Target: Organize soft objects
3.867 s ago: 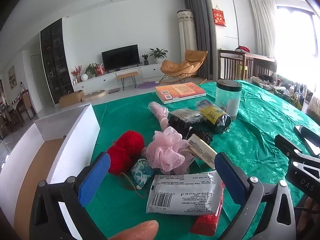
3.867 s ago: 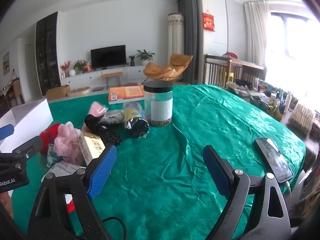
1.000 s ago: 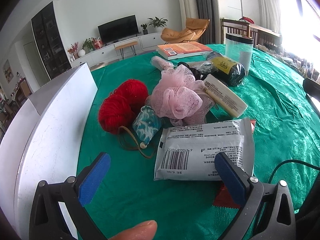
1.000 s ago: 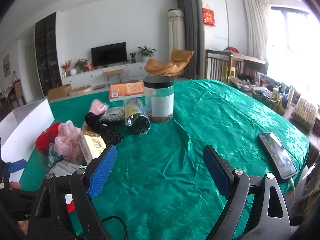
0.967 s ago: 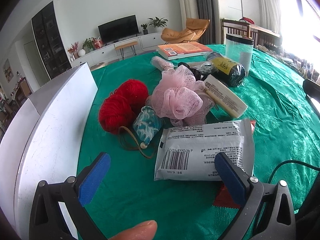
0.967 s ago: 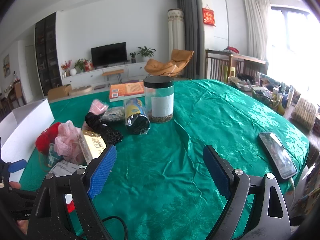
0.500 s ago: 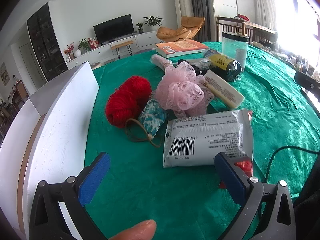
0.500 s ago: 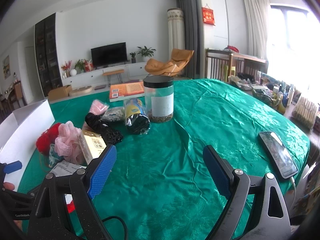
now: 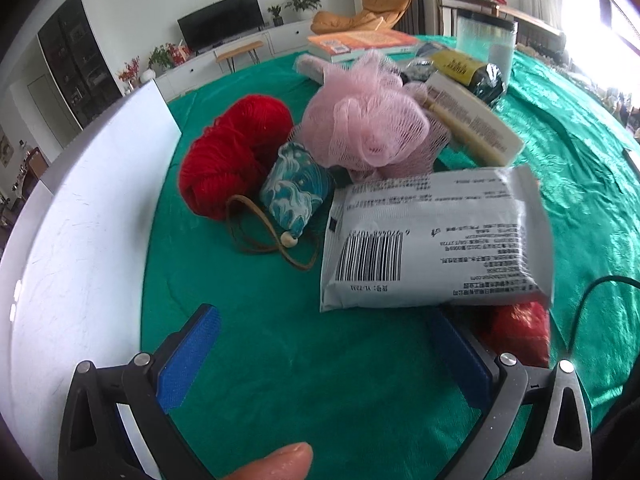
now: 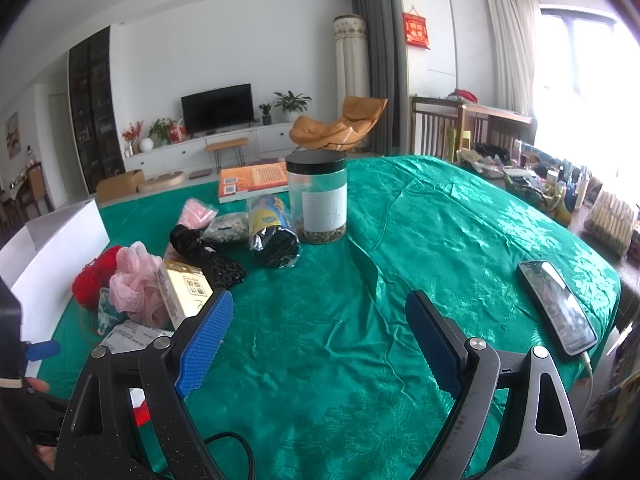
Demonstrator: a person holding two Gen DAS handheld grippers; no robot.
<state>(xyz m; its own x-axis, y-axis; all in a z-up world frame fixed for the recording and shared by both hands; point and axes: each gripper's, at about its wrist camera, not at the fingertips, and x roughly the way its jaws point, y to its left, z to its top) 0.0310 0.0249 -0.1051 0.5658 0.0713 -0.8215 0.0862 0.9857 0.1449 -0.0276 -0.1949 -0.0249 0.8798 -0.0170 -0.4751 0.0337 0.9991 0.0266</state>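
Observation:
On the green tablecloth lies a pile: red yarn (image 9: 232, 156), a pink mesh bath puff (image 9: 368, 124), a blue wave-patterned pouch (image 9: 296, 188) with a brown cord, and a grey barcoded soft pack (image 9: 436, 236) over a red packet (image 9: 516, 328). My left gripper (image 9: 324, 348) is open just in front of the grey pack, its right finger under the pack's near edge. The white box (image 9: 80, 224) stands at the left. My right gripper (image 10: 320, 336) is open over bare cloth, right of the pile. The red yarn (image 10: 96, 272) and pink puff (image 10: 132, 276) also show there.
A clear jar with a black lid (image 10: 318, 200), a dark foil bag (image 10: 272, 232), a black mesh item (image 10: 208, 256), a cream carton (image 10: 186, 292) and an orange book (image 10: 252, 180) lie behind the pile. A phone (image 10: 556, 308) rests at the table's right edge.
My left gripper has moved forward and down toward the pile, so the grey pack and pouch now loom larger. The right gripper has stayed put, open.

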